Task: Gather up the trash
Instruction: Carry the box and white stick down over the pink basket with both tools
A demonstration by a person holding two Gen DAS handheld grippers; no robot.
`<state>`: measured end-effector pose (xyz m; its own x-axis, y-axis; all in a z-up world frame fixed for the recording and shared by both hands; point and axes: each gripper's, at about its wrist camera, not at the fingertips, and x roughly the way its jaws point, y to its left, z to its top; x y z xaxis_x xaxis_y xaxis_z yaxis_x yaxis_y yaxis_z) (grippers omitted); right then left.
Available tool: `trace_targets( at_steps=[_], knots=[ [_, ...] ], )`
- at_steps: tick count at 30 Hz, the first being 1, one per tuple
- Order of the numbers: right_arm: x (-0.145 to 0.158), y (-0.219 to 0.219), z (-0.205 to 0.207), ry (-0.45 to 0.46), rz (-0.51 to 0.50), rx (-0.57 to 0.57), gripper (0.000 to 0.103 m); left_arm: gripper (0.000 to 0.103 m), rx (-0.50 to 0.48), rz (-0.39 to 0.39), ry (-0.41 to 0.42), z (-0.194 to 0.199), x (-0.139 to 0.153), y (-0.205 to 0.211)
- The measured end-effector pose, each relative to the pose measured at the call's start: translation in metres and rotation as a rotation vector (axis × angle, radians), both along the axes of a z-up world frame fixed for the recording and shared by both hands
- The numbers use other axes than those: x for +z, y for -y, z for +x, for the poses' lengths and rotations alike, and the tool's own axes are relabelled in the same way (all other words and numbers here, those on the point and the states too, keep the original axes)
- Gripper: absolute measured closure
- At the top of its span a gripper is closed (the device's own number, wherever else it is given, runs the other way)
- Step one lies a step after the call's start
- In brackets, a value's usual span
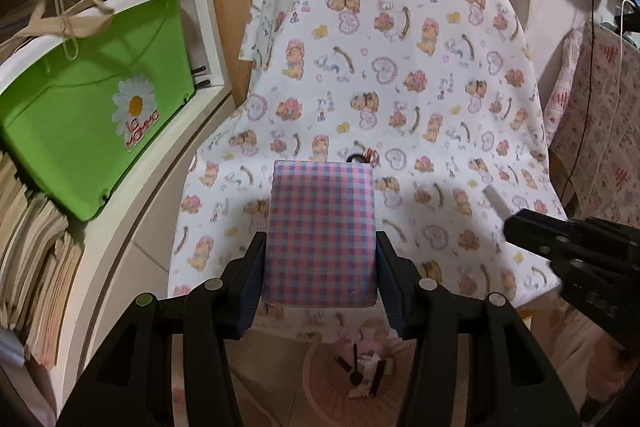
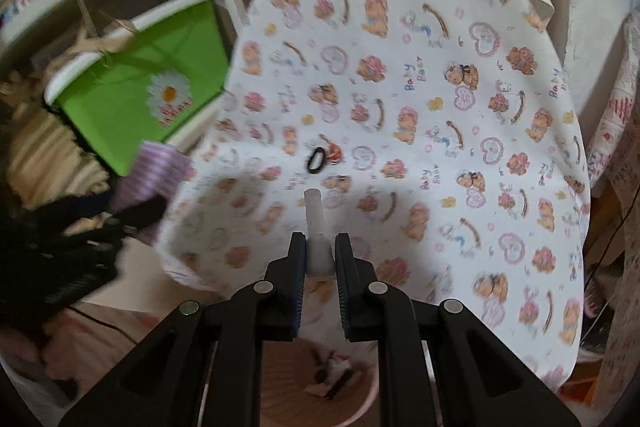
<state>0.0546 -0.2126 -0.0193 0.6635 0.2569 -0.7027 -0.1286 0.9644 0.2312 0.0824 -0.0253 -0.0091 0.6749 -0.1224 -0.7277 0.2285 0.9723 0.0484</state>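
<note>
My left gripper (image 1: 320, 247) is shut on a pink-and-blue checked box (image 1: 322, 227), held above the front edge of a table draped in a teddy-bear cloth (image 1: 400, 67). My right gripper (image 2: 319, 247) is shut on a small white plastic tube (image 2: 316, 227) that sticks forward between its pads. That tube (image 1: 495, 201) and the right gripper's black body show at the right edge of the left wrist view. A small black ring with a red bit (image 2: 322, 157) lies on the cloth. Below both grippers sits a pink round bin (image 1: 324, 399), also seen as the pink bin (image 2: 280, 379), with scraps inside.
A green plastic tub with a daisy sticker (image 1: 92, 115) stands on white shelving at the left, over stacked papers (image 1: 36, 267). A patterned cloth (image 1: 600, 131) and cables hang at the right. Wooden panelling stands behind the table.
</note>
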Motion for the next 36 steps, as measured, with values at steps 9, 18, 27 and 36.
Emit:
trace_targets(
  at_steps=[9, 18, 27, 36],
  knots=[
    [-0.014, -0.009, -0.048, -0.026, 0.027, 0.027, 0.087, 0.053, 0.035, -0.072, -0.083, -0.028, -0.041, -0.001],
    [-0.070, -0.001, -0.047, -0.175, 0.033, 0.056, 0.087, 0.053, 0.025, -0.052, -0.223, -0.033, -0.091, -0.003],
    [-0.097, -0.005, -0.045, -0.262, 0.046, 0.074, 0.087, 0.053, 0.014, -0.101, -0.402, -0.031, -0.133, -0.008],
    [-0.130, -0.009, -0.034, -0.356, 0.028, 0.048, 0.087, 0.053, 0.046, -0.098, -0.507, -0.023, -0.176, -0.006]
  ],
)
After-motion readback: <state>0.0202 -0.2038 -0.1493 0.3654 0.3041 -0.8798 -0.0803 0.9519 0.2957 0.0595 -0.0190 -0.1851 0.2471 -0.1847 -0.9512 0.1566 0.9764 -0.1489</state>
